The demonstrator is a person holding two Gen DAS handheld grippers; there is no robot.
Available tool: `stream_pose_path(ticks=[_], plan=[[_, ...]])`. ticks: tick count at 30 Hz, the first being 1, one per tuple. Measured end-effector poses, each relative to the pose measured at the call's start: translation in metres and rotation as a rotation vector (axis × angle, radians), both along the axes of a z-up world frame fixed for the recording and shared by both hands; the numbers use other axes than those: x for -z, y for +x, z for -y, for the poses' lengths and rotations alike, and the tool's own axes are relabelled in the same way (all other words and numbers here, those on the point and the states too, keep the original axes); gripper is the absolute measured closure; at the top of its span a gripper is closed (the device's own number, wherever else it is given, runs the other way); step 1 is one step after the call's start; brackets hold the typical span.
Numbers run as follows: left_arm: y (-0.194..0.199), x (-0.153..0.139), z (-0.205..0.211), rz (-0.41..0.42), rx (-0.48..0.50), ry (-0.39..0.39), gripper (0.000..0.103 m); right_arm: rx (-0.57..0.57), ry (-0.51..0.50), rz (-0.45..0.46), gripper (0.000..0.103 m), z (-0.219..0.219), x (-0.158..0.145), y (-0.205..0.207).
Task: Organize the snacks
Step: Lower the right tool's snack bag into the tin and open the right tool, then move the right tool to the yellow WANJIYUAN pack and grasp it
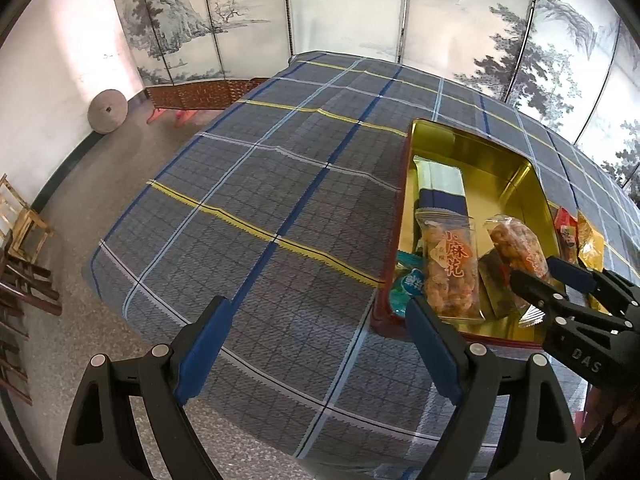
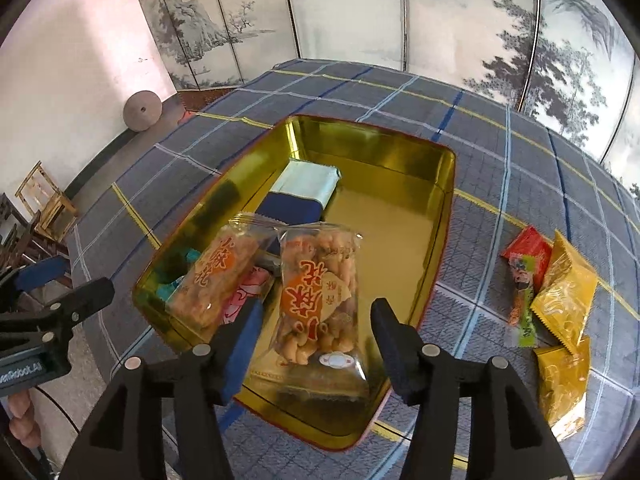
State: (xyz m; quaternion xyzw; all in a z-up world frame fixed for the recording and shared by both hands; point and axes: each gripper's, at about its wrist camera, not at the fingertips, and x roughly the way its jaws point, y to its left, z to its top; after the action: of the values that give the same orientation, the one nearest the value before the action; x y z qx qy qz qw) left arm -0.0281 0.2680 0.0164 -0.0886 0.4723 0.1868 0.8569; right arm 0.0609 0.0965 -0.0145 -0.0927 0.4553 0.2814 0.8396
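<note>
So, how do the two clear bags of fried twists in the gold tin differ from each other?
The left twist bag lies tilted on top of other packets, while the right twist bag lies on the tin's bare gold floor. The left one's red print reads upright in the left wrist view; the right one's is turned the other way. The right bag sits between the right gripper's open fingers; the left bag does not. Both are clear, with red lettering.

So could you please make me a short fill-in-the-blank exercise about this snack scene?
1. The tin is ____ inside.
2. The yellow packets lie on the ____, outside the tin.
3. The right gripper has its jaws ____ around the twist snack bag.
4. The left gripper holds ____.

Missing words: gold; tablecloth; open; nothing
</note>
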Motion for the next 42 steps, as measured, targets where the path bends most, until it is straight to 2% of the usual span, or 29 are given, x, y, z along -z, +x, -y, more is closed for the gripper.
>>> stream_pose_path(ticks=[6,10,19,21,23,35,42], plan=[[0.003,-0.005,0.007,0.009,0.013,0.002,0.017,0.016,0.033,0.04,0.044,0.029,-0.016,0.0],[0.005,-0.008,0.014,0.014,0.028,0.007,0.017,0.049,0.019,0.057,0.042,0.062,-0.021,0.004],[0.017,-0.013,0.041,0.016,0.076,0.022,0.017,0.134,-0.087,0.081,0.038,0.148,-0.004,0.017],[0.021,-0.015,0.05,0.015,0.089,0.025,0.017,0.14,-0.097,0.067,0.033,0.163,0.004,0.02],[0.023,-0.017,0.056,0.015,0.098,0.031,0.017,0.142,-0.105,0.055,0.033,0.173,0.012,0.021],[0.042,-0.021,0.101,-0.002,0.159,0.061,0.017,0.136,-0.113,0.021,0.032,0.19,0.045,0.031],[0.057,-0.02,0.133,-0.016,0.213,0.075,0.017,0.154,-0.06,0.033,0.032,0.2,0.049,0.035]])
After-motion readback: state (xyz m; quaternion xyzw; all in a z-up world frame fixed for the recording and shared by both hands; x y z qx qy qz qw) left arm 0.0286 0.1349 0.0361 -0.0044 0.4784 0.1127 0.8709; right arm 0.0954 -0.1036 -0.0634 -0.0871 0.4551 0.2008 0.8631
